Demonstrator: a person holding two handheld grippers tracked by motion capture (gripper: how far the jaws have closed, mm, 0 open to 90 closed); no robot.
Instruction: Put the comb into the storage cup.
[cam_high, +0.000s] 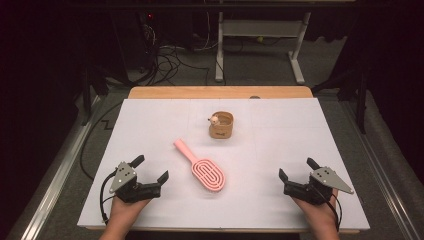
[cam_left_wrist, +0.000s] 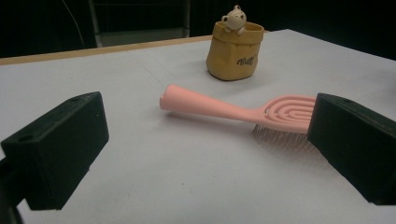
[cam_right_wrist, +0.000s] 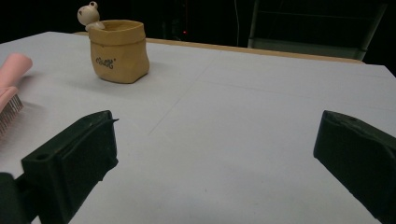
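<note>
Tongs, left and right, are held wide open and empty on the bench, with the pink hairbrush lying flat between them, nearer the left, evidently staged for pickup, the tan pot beyond.

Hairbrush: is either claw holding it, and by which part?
No. Both the left claw and the right claw are open and empty; the pink hairbrush lies untouched between them.

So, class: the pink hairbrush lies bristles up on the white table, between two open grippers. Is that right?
Not quite. The pink hairbrush lies bristles down, as the left gripper view shows. It does lie on the white table, between the open left gripper and right gripper.
</note>
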